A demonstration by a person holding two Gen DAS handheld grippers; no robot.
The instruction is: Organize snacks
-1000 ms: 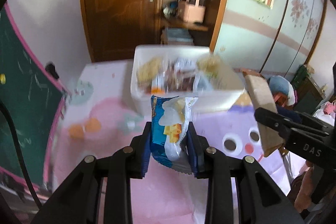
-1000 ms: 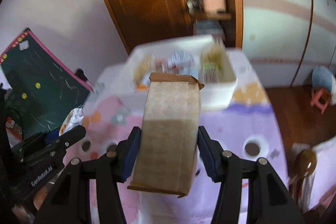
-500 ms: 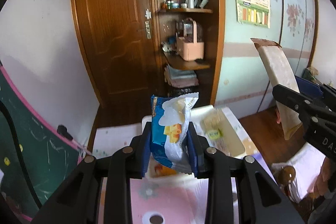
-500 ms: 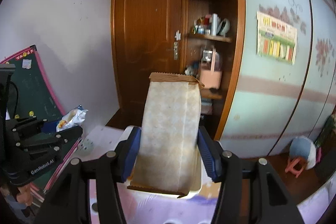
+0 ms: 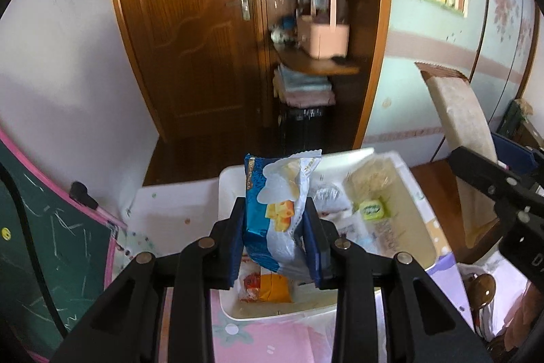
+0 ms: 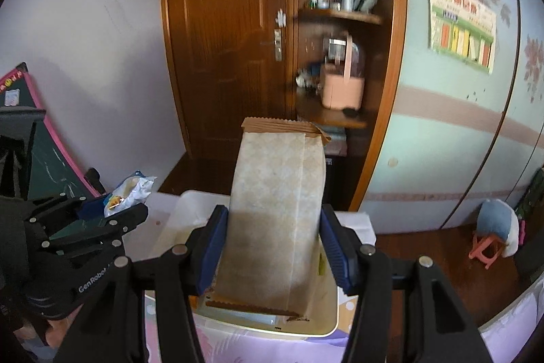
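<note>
We are holding two snacks above the white storage bin [image 5: 421, 213], which is sitting on the pink cartoon-print worktop [image 5: 272, 342] and already carrying several packets. Our left gripper [image 5: 277, 240] is squeezing down almost fully on a blue-and-white chip packet [image 5: 272, 210], its pads pinching the soft film upright over the near-left part of the bin. Our right gripper [image 6: 273, 244] is standing about half open, clamping the flanks of a tall beige kraft-paper snack bag [image 6: 275, 210], which is leaning slightly and hanging over the bin's middle. We are judging the chip packet as the riskier one: the film is slick and puffy, so it could be slipping sideways out of the pads, or the chips inside could be getting crushed under that tight pinch. The paper bag is tall and held low on its body, so it could be tipping or catching the bin wall on release. With both grippers working over one bin, they could be knocking into each other, or nudging the light bin along the smooth worktop toward its edge.
</note>
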